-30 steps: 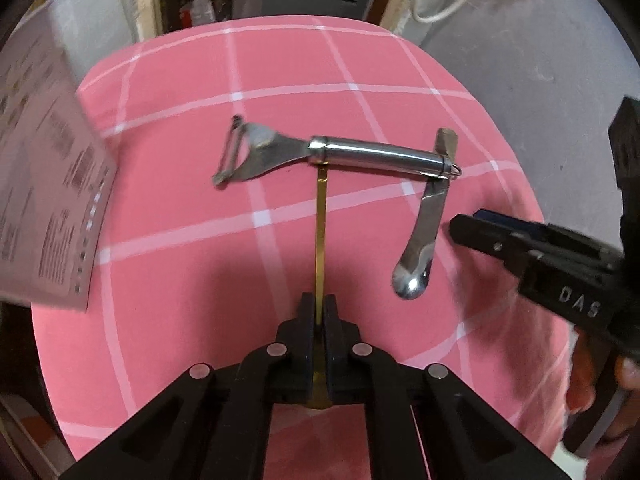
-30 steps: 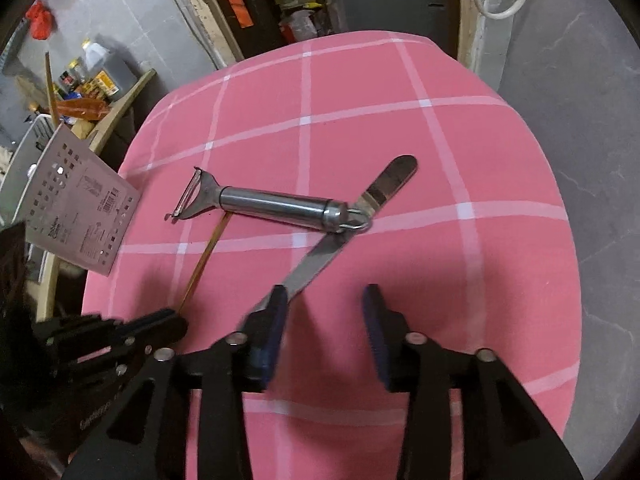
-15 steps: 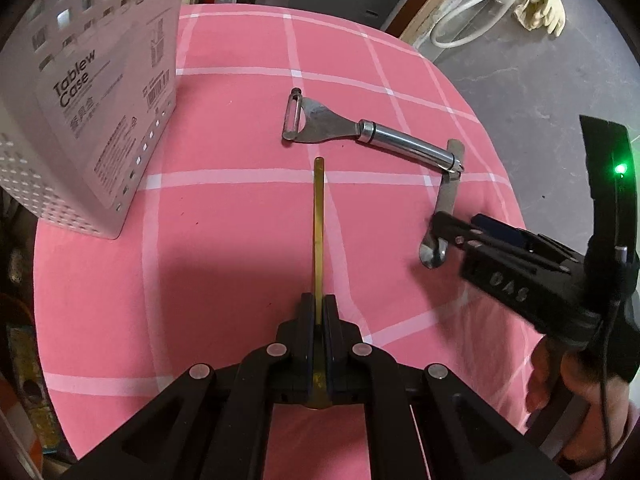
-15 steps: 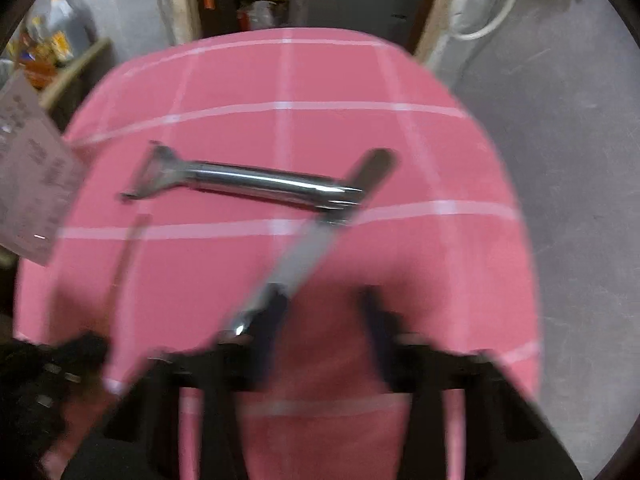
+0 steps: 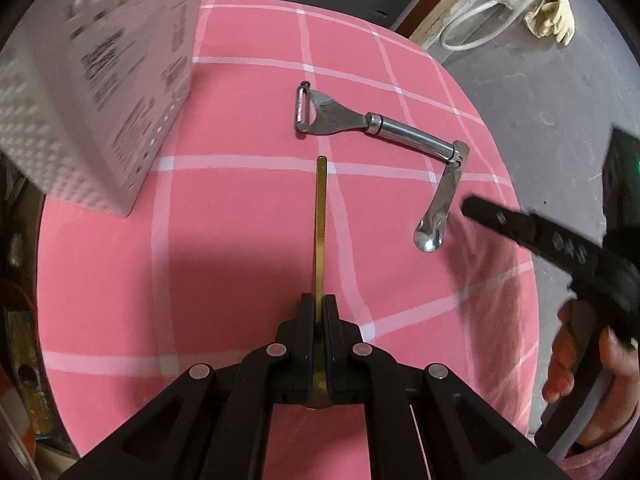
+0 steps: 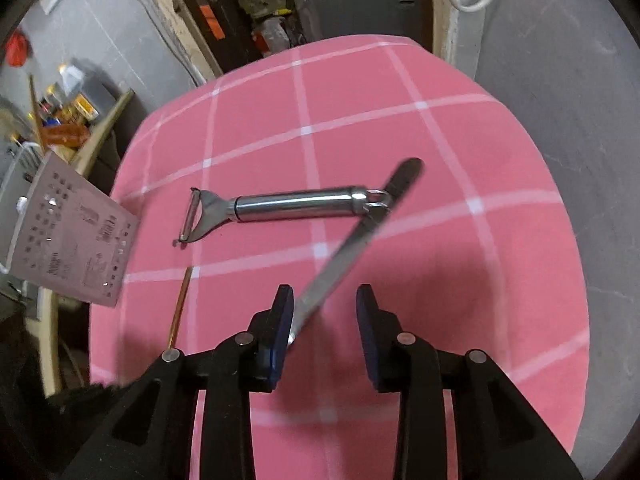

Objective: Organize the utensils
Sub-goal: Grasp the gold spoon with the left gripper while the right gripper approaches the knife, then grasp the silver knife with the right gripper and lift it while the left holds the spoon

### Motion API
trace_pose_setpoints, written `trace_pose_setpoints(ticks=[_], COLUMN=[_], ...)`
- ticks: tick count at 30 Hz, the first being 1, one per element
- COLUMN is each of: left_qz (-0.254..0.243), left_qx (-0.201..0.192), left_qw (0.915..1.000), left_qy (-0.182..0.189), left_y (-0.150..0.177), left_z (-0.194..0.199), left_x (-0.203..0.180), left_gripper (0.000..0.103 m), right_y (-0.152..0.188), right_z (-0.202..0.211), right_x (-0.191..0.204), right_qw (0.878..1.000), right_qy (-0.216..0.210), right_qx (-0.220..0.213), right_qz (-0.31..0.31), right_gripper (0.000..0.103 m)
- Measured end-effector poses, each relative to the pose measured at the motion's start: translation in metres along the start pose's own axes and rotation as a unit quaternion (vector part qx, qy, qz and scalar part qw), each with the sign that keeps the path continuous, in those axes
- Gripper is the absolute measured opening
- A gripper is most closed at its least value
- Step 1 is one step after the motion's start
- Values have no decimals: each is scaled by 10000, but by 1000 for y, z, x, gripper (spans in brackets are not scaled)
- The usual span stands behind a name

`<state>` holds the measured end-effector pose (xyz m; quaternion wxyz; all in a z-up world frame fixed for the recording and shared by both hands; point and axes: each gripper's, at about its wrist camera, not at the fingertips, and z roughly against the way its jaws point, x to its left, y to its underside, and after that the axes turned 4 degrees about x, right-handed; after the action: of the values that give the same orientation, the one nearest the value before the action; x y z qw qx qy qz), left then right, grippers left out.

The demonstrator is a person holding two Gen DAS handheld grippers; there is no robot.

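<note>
On a pink checked table, the left gripper clamps a thin gold utensil. The right gripper, jaws opening, straddles a steel spoon that crosses a peeler. A white perforated case stands left.

This looks like a cluttered storage room or garage in a home. A round desk under a pink checked cloth stands on a bare grey concrete floor. A shelf crowded with bottles and jars sits by a grey tiled wall; a coiled white hose and yellowish gloves lie on the floor.
</note>
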<state>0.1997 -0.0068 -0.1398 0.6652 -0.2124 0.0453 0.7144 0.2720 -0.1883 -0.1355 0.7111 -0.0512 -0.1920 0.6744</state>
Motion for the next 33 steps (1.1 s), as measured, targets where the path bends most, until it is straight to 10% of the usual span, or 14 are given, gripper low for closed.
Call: trace_pose_setpoints(ticks=[16,33], left_qz=[372,191], left_qx=[-136,40], left_qw=[9990,9997], left_qy=[192,-171], left_y=[22,11], left_z=[11,5], left_x=[19,5], left_gripper=[5,5], right_y=[-8,31], right_z=[-21,6], right_x=[38,-7], right_qw=[9690,9875], right_qy=[2081,899], right_qx=[831,376], right_qz=[1045,1237], right_gripper=[30,16])
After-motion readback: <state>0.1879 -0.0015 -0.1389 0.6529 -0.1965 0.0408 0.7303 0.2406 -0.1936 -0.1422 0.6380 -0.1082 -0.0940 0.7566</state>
